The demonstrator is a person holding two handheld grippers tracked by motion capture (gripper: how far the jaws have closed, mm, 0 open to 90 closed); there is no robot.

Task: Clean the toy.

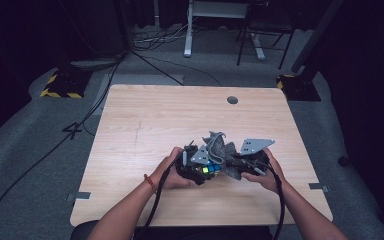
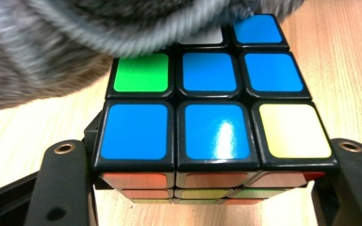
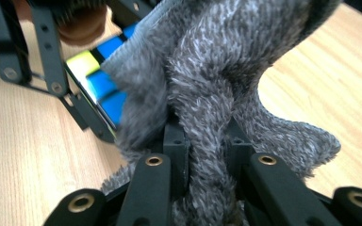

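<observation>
Left claw [image 2: 207, 188] is clamping the cube [image 2: 207, 108], right claw [image 3: 207, 188] is pinching the grey cloth [image 3: 226, 84], wiping the top face. Next: probably sweeping toward 6 o'clock.

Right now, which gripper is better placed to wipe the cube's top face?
The right gripper: it is shut on the grey cloth, already draped over the cube. The left gripper is busy clamping the cube.
</observation>
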